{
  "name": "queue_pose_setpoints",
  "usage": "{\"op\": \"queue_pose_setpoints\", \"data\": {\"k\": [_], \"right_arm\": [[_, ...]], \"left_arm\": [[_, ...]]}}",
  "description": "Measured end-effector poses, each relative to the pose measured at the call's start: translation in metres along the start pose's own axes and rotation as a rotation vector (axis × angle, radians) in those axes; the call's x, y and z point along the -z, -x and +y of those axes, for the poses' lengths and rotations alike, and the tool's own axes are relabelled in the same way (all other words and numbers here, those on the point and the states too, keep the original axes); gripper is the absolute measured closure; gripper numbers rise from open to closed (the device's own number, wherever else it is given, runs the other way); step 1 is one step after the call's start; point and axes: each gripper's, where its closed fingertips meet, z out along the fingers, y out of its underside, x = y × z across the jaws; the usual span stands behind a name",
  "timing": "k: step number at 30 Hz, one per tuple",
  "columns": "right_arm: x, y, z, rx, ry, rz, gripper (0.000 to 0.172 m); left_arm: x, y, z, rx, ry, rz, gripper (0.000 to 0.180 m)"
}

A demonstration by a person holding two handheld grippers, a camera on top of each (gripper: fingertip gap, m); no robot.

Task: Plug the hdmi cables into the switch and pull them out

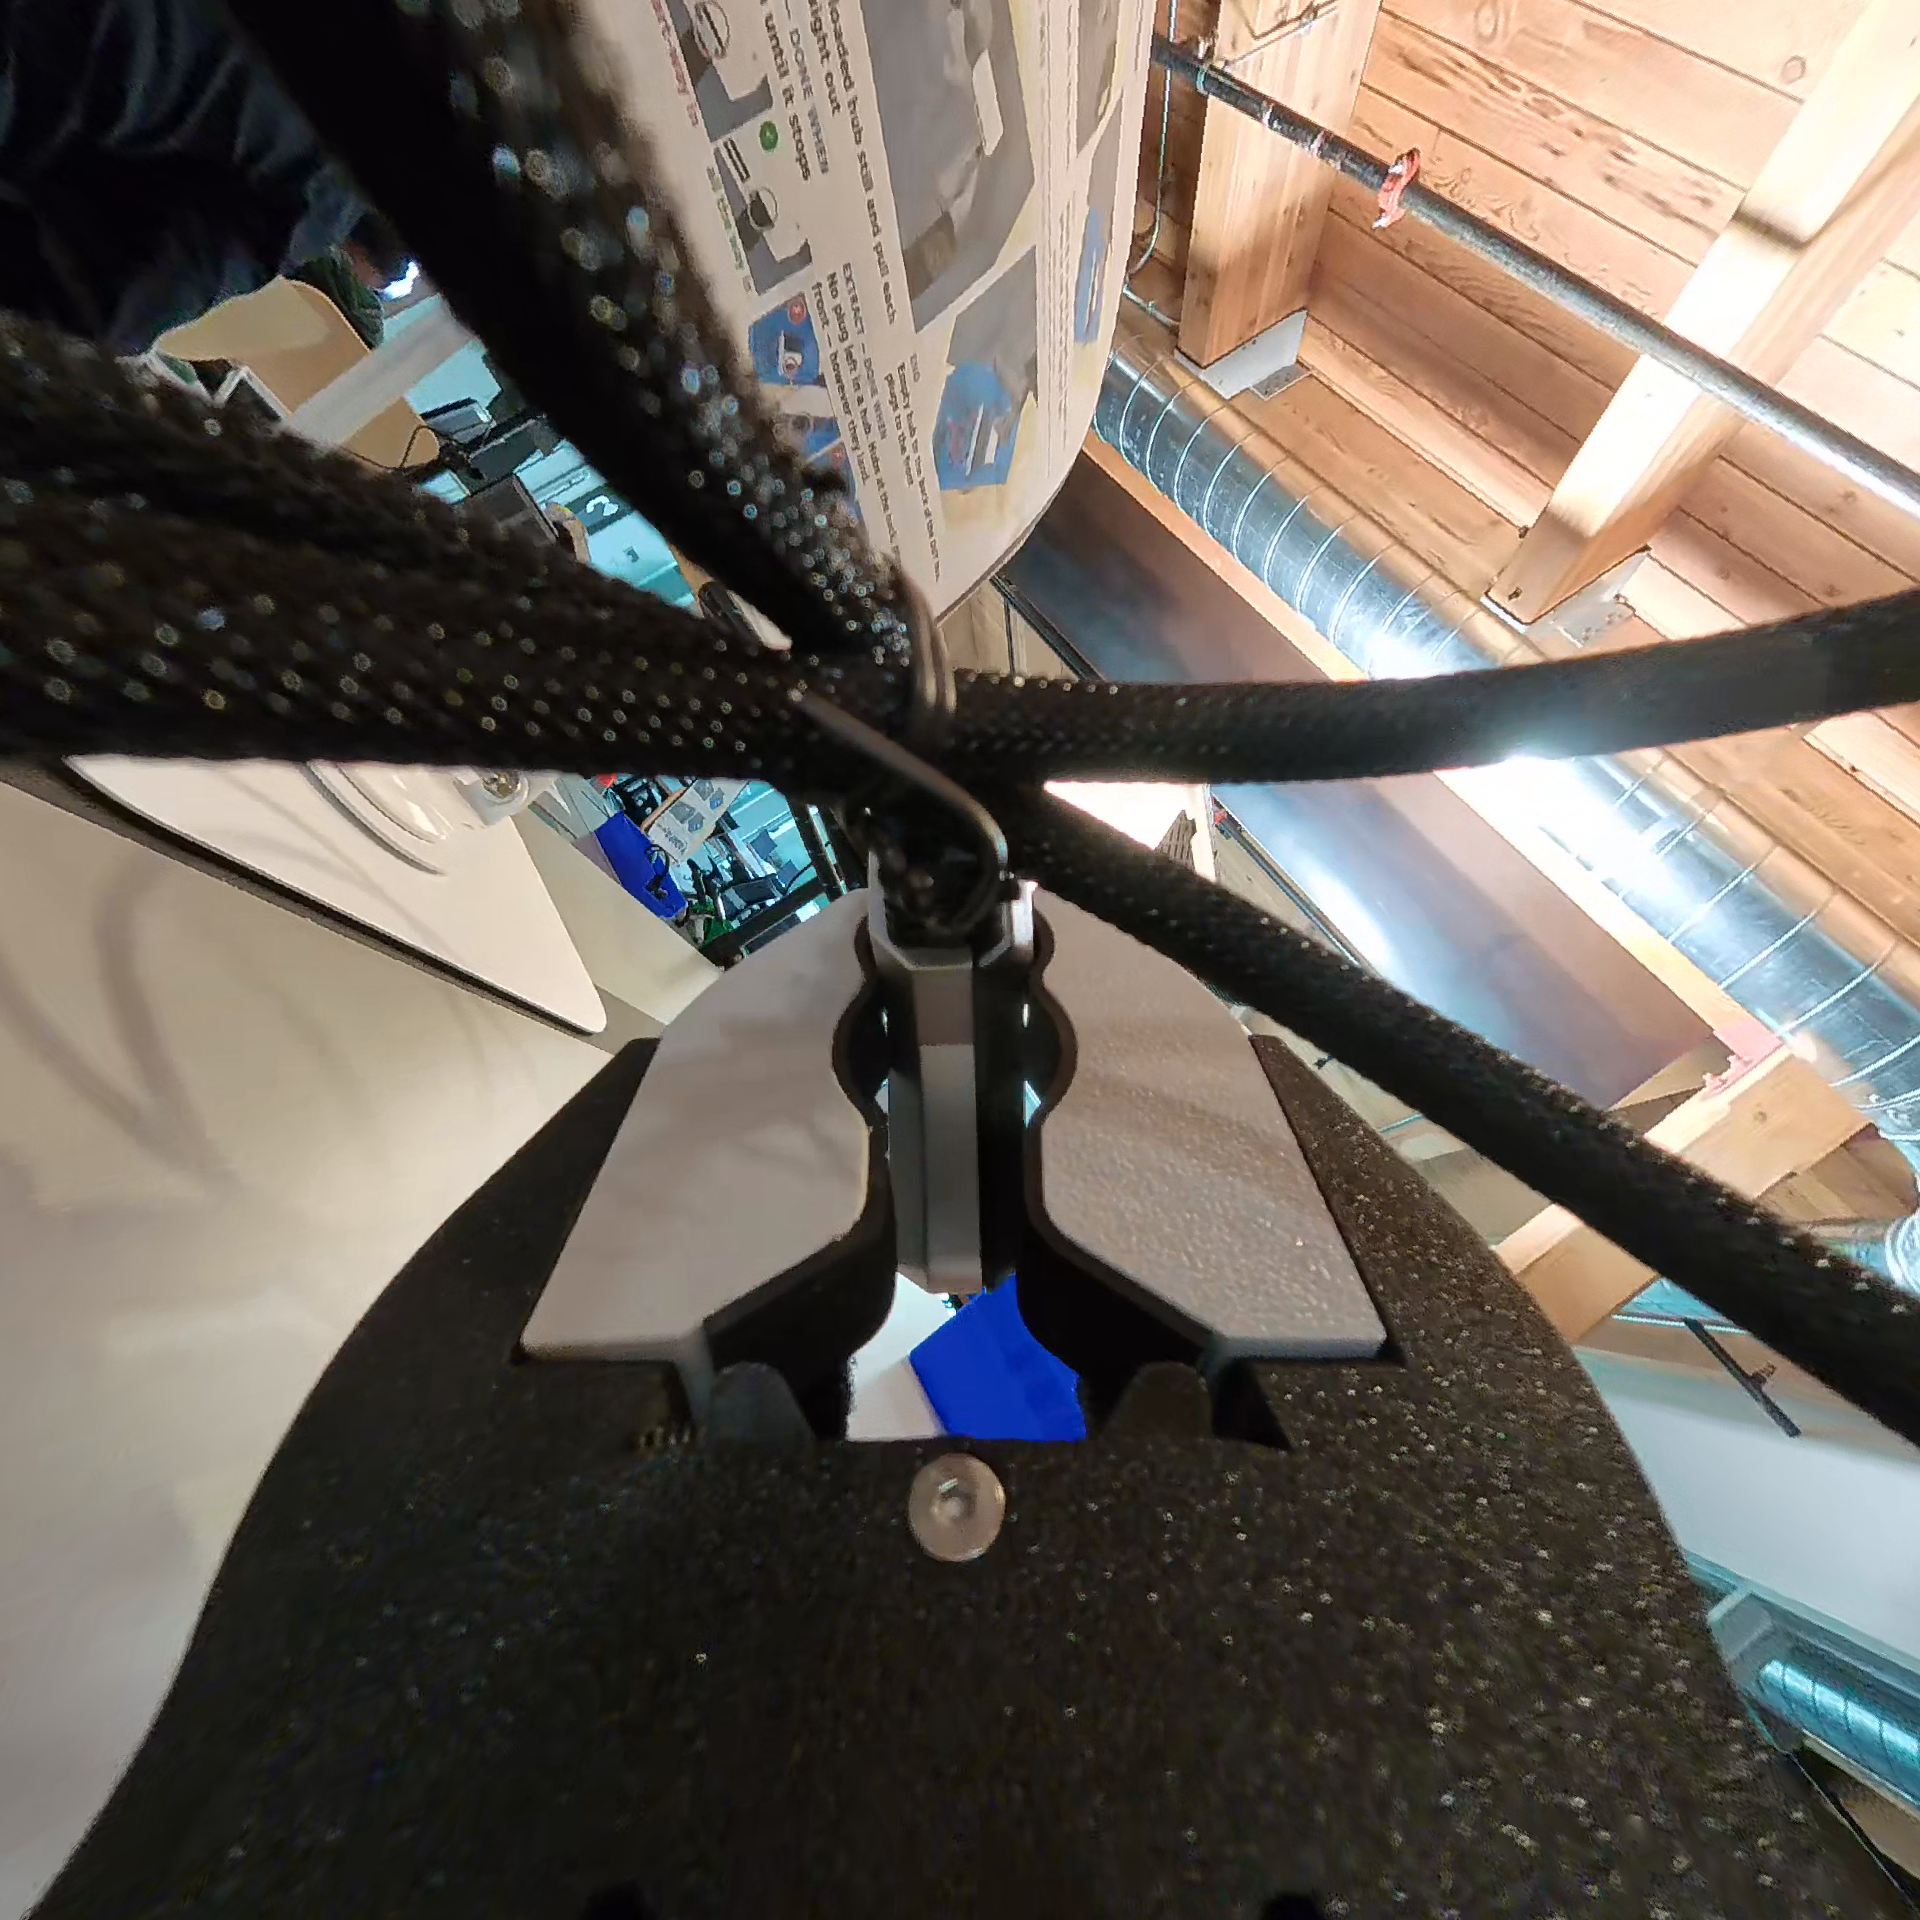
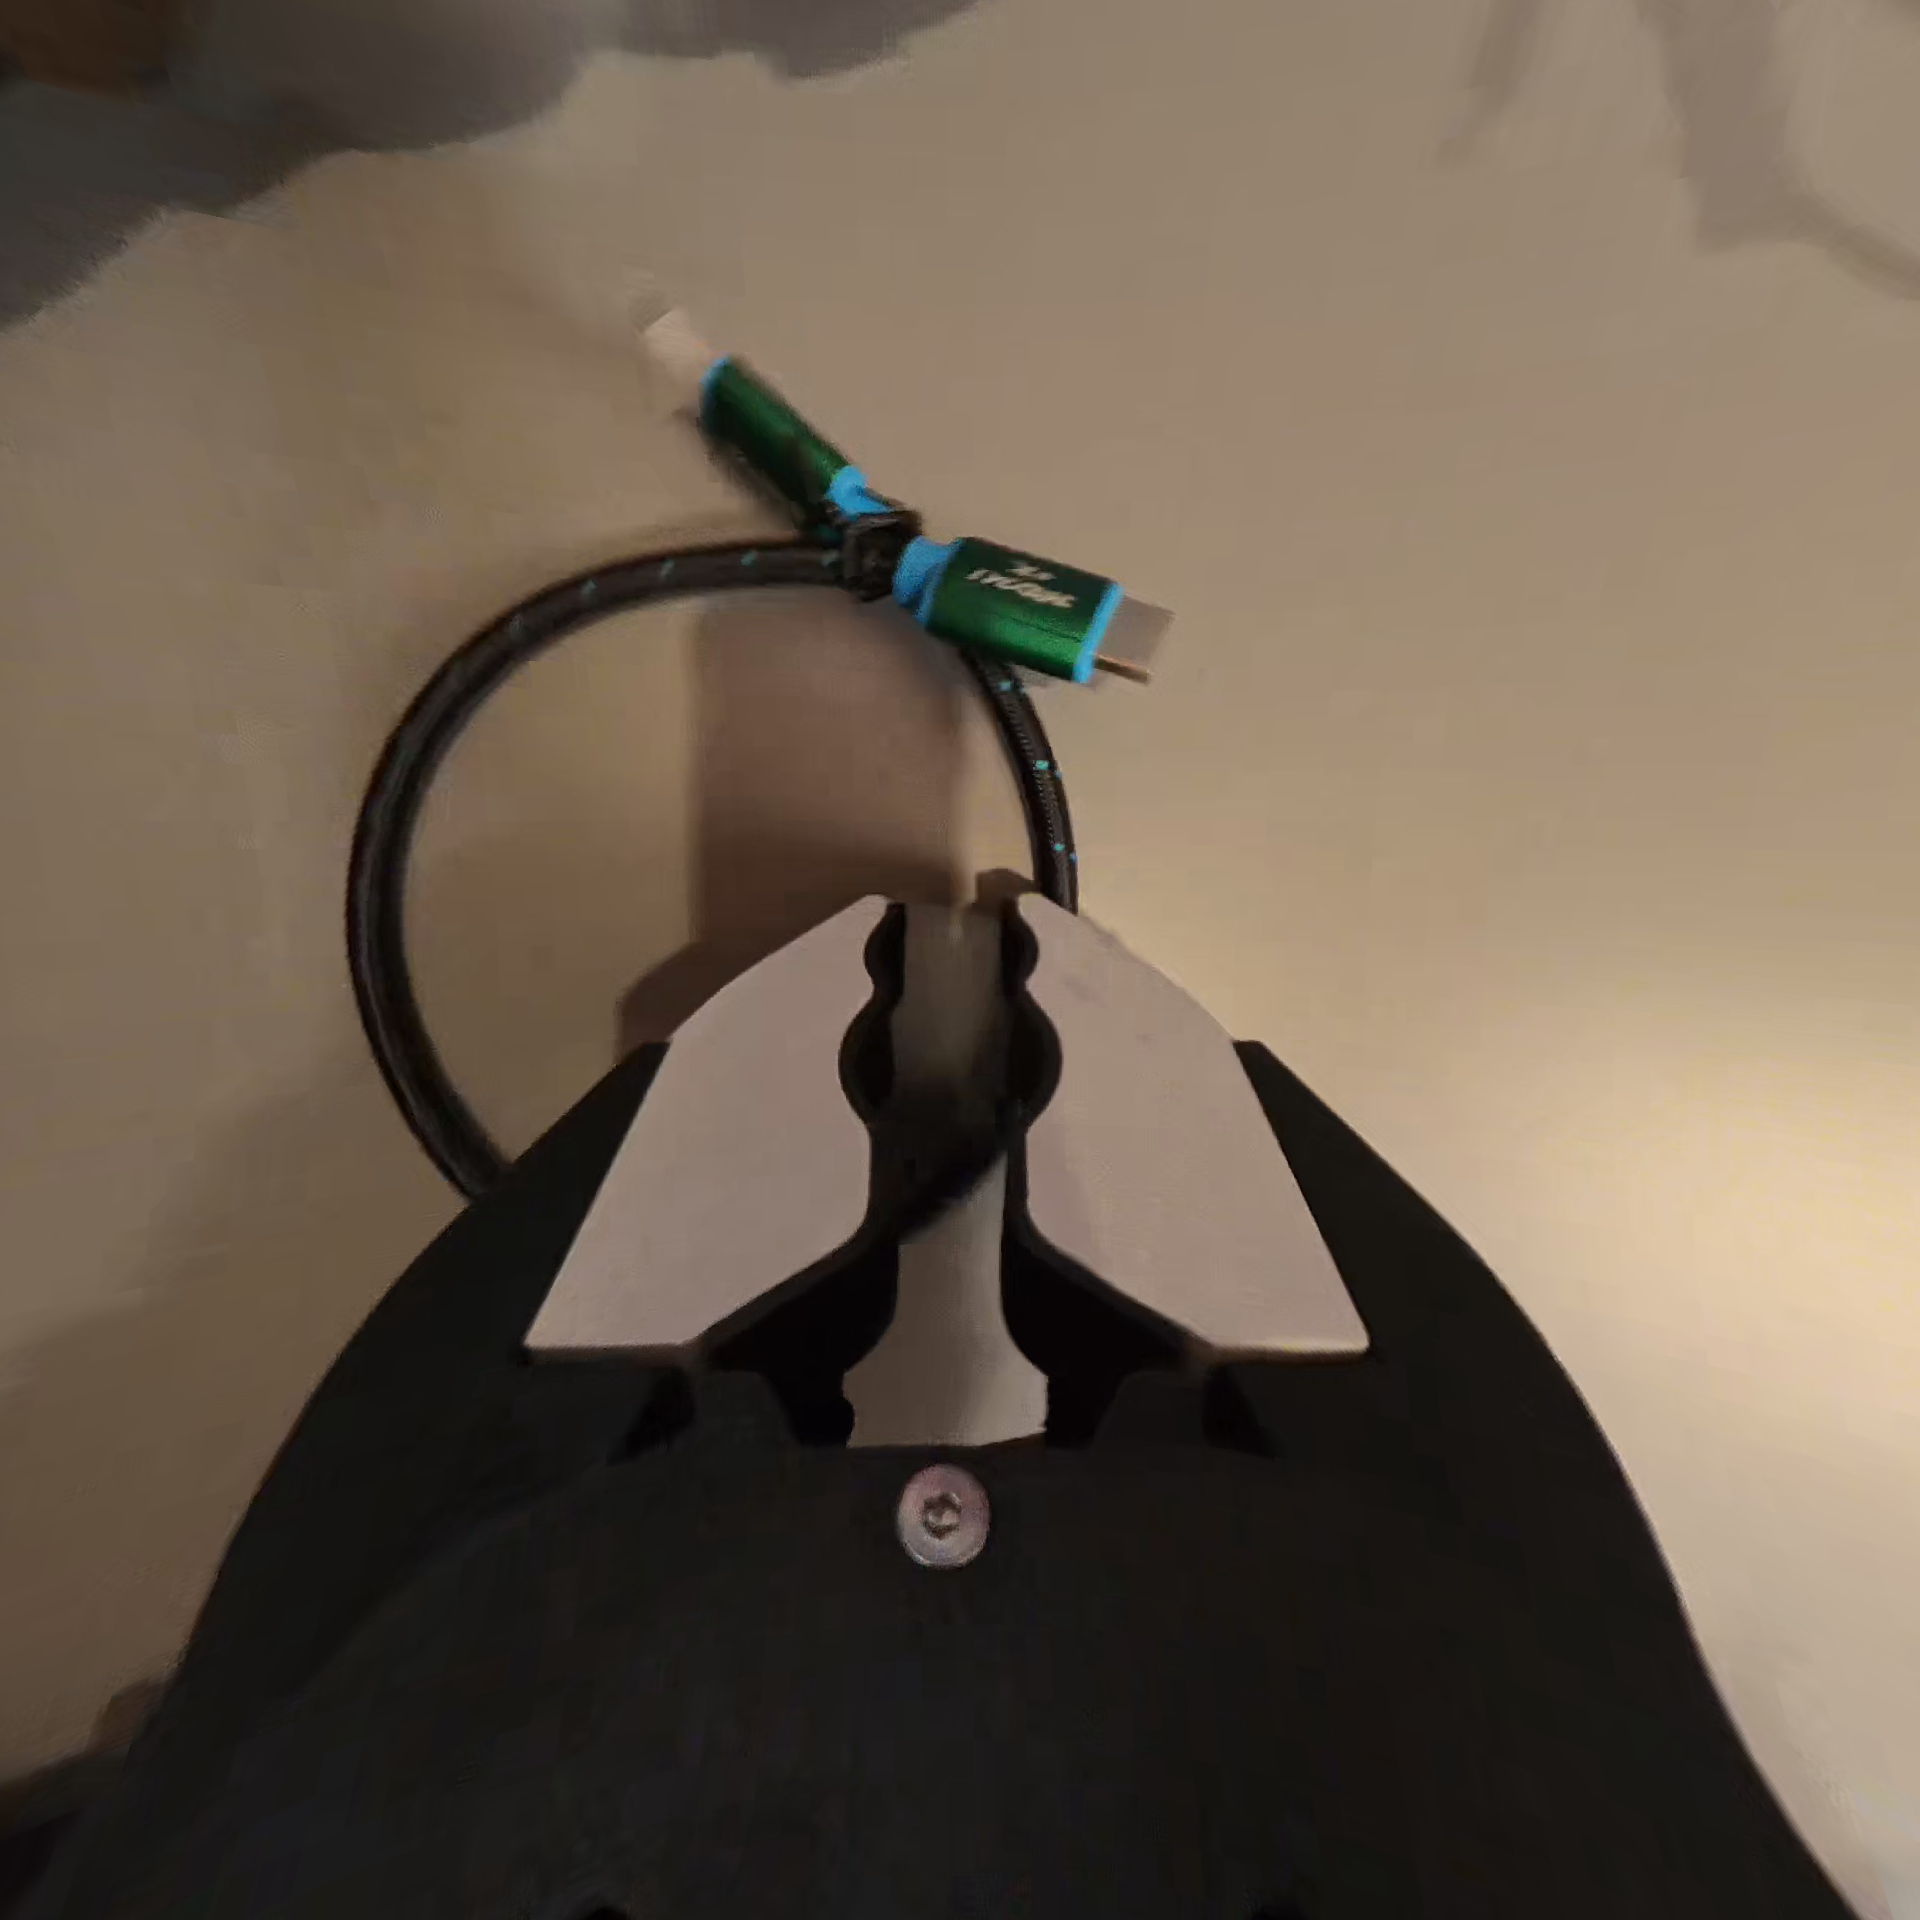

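Left gripper first, tipped upward: its grey fingers are pinched tight on a narrow dark grey bar that runs up between them. At the tips a black metal hook catches a knot of thick black braided cables fanning out left and right. Past that hangs a printed sheet, and farther off a wooden ceiling with a silver duct.

Over to the right gripper, pointing down at a beige table. Its fingers are drawn close with a slim gap showing; whether they press on anything, I cannot tell. A short black braided cord flecked with blue loops in a ring on the table, one side running under the right fingertip, the near part passing beneath the fingers. At the far side its two green plugs with blue collars cross over each other, silver tips pointing left and right.
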Motion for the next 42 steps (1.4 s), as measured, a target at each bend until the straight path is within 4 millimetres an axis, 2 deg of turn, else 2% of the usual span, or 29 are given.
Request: {"op": "queue_pose_setpoints", "data": {"k": [1,3,4,7,9,13,16,21,27,30,33,39,42], "right_arm": [[0.003,-0.021,0.000,-0.011,-0.014,0.109,0.148],[0.014,-0.056,-0.003,-0.050,-0.067,0.308,0.145],[0.019,-0.064,-0.009,-0.078,-0.115,0.339,0.146],[0.036,-0.070,-0.035,-0.190,-0.315,0.349,0.150],[0.040,-0.075,-0.045,-0.297,-0.396,0.362,0.147],[0.021,-0.091,-0.038,-0.384,-0.348,0.479,0.136],[0.005,-0.091,-0.037,-0.395,-0.303,0.503,0.129],[-0.003,-0.094,-0.036,-0.349,-0.205,0.583,0.138],[-0.006,-0.091,-0.035,-0.375,-0.224,0.497,0.142],[-0.007,-0.087,-0.035,-0.328,-0.217,0.446,0.145],[-0.009,-0.076,-0.040,-0.195,-0.225,0.384,0.148],[0.003,-0.061,-0.056,0.167,-0.289,0.424,0.153],[0.006,-0.055,-0.067,0.264,-0.336,0.454,0.153]], "left_arm": [[-0.001,0.000,0.002,-0.002,0.005,0.000,0.159],[-0.002,0.000,0.004,-0.002,0.011,0.000,0.159],[-0.003,0.000,0.005,0.002,0.012,0.002,0.159],[-0.005,-0.001,0.008,0.009,0.021,0.004,0.159],[-0.006,0.000,0.010,0.006,0.026,-0.003,0.159],[-0.008,0.002,0.014,-0.004,0.035,-0.024,0.159],[-0.010,0.003,0.016,-0.001,0.042,-0.028,0.159],[-0.011,0.004,0.017,0.004,0.045,-0.029,0.159],[-0.013,0.005,0.022,0.016,0.067,-0.028,0.159],[-0.014,0.008,0.026,0.023,0.090,-0.040,0.159],[-0.015,0.011,0.031,0.041,0.110,-0.044,0.159],[-0.015,0.017,0.036,0.118,0.152,-0.039,0.159],[-0.016,0.022,0.043,0.124,0.210,-0.061,0.159]]}}
